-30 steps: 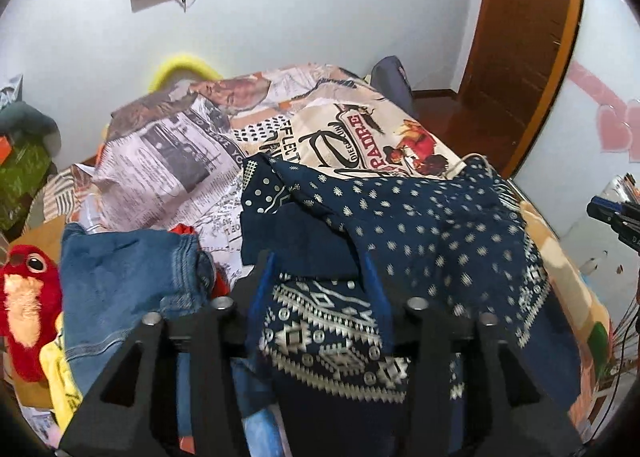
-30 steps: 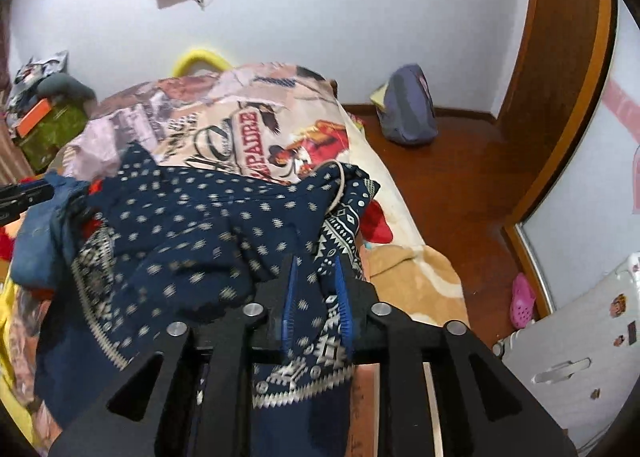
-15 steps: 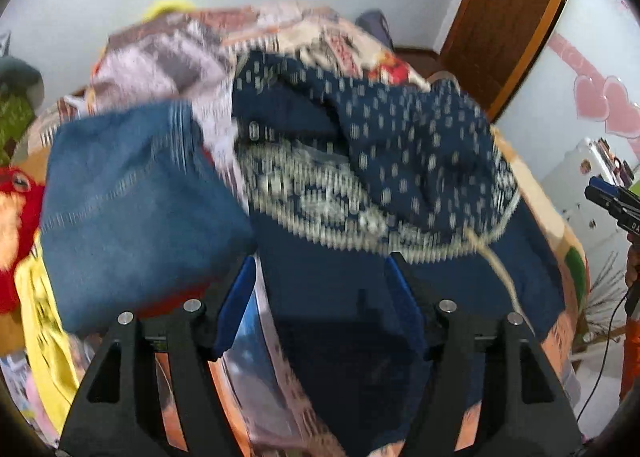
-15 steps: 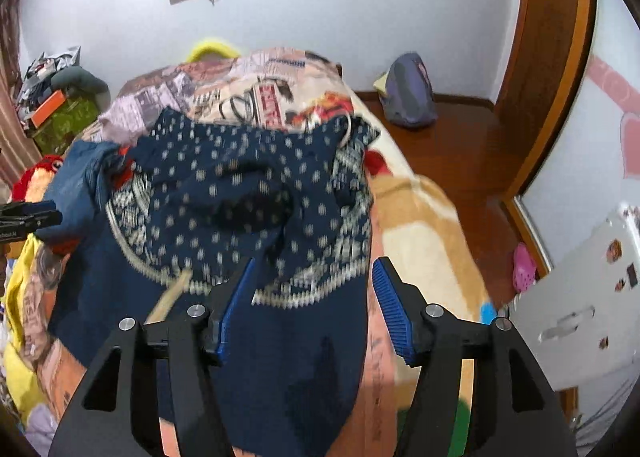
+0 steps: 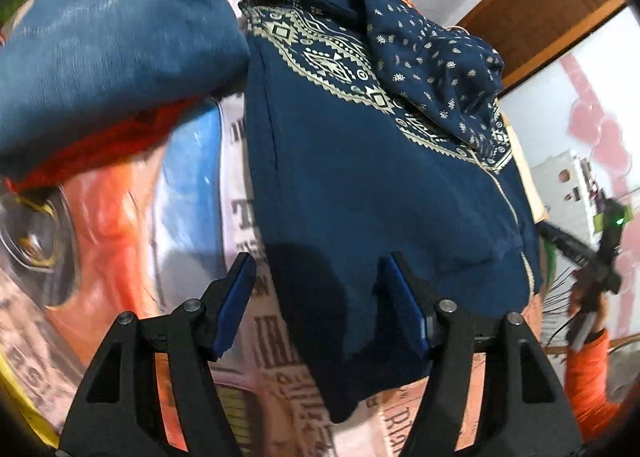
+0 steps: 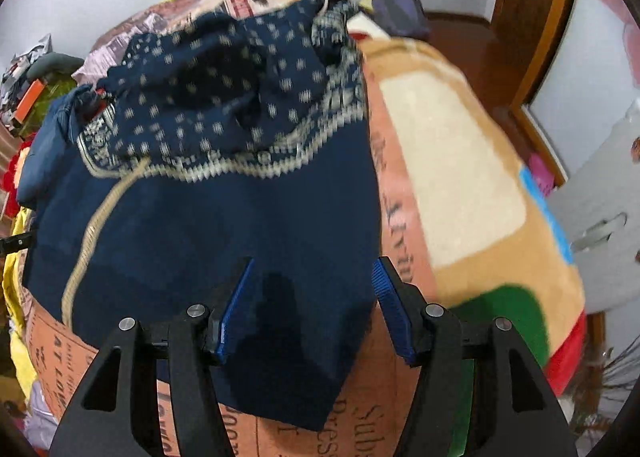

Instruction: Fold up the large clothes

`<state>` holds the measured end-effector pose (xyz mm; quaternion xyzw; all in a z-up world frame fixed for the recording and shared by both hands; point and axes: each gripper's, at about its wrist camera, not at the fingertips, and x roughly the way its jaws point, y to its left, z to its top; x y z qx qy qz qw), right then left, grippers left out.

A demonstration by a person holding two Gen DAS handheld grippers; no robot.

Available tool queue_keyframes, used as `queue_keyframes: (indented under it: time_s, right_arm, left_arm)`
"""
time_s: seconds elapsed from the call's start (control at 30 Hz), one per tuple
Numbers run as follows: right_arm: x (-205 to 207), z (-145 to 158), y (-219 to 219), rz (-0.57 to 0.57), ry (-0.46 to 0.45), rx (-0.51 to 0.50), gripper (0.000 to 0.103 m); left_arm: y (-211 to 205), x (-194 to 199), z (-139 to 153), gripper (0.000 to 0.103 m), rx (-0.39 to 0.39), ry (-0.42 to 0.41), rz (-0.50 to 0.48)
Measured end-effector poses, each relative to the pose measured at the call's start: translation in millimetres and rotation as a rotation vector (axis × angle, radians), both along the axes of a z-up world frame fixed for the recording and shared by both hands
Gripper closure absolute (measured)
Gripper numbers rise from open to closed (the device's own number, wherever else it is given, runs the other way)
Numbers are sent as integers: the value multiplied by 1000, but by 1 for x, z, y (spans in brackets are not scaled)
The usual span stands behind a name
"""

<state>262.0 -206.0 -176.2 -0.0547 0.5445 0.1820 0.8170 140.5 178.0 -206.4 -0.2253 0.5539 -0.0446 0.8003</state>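
Note:
A navy garment (image 5: 360, 177) with a cream patterned band and dotted upper part lies on the printed bedspread (image 5: 192, 193); it also shows in the right wrist view (image 6: 224, 209), with a cream drawstring (image 6: 92, 225) across it. My left gripper (image 5: 320, 293) is open and empty, low over the garment's near left corner. My right gripper (image 6: 312, 297) is open and empty, low over the garment's near right corner. The garment's far part is bunched up.
A folded pile of blue jeans (image 5: 104, 37) over a red cloth lies left of the garment. The bedspread (image 6: 452, 161) drops off at the right toward a wooden floor, door (image 6: 532, 9) and white plastic panel (image 6: 600, 201). A backpack (image 6: 400, 5) sits beyond the bed.
Both grippers, shut on the garment a second ago, have opened and let it go. Both have dropped lower toward the garment's near edge, which now lies flat on the bed.

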Motion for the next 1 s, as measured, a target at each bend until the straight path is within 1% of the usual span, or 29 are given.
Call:
queue_keyframes:
  time_s: [0.1,0.17,0.23,0.27,0.3,0.33,0.37,0.4,0.43,0.47,0.5,0.53,0.6,0.73,0.8,0.87,0.9,0.97,1.0]
  right_arm:
    - [-1,-11,-2,-1,22,3,47]
    - [-2,-15,-2,6,24,7,47]
    - [-3,-17,1,23,6,14,48]
    - [-4,-18,2,31,-3,18,49]
    - [-4,-19,3,41,-4,24,54]
    - [-4,-21,4,48,-1,30,61]
    - [-4,-23,5,56,3,43,67]
    - [-3,-24,6,66,17,61,80]
    - [-2,-25,8,73,32,82,88]
    - [-1,-24,9,70,34,87,89]
    - [0,-23,10,74,30,84,94]
    - [0,-22,11,82,28,85,96]
    - [0,-18,13,93,24,98,97]
    - [1,-4,22,122,-22,102,98]
    - [2,6,24,125,-50,78,98]
    - [4,10,21,101,-76,10,98]
    - [5,10,18,93,-74,-9,98]
    - [8,4,10,70,-26,-41,92]
    - [9,1,6,55,0,-47,83]
  left_arm:
    - [-3,0,2,37,-2,-27,5]
    - [-7,0,4,40,6,-45,-8]
    - [-12,1,6,48,30,-67,-24]
    - [-14,1,8,50,40,-75,-31]
    - [-16,1,10,56,53,-85,-39]
    - [-17,2,11,63,62,-92,-43]
    - [-18,2,13,67,75,-98,-49]
    - [-19,3,15,73,85,-102,-53]
    - [-19,4,16,76,89,-105,-57]
    - [-19,6,17,78,91,-107,-58]
    - [-19,7,19,83,96,-111,-59]
    - [-19,8,20,85,97,-115,-60]
    - [-20,11,24,88,99,-127,-64]
    - [-21,17,37,90,103,-166,-74]
    - [-22,19,42,90,110,-180,-77]
    - [-22,22,46,90,106,-193,-77]
    - [-22,23,47,90,100,-196,-76]
    - [-22,25,47,90,99,-198,-76]
    - [-23,26,47,90,100,-199,-77]
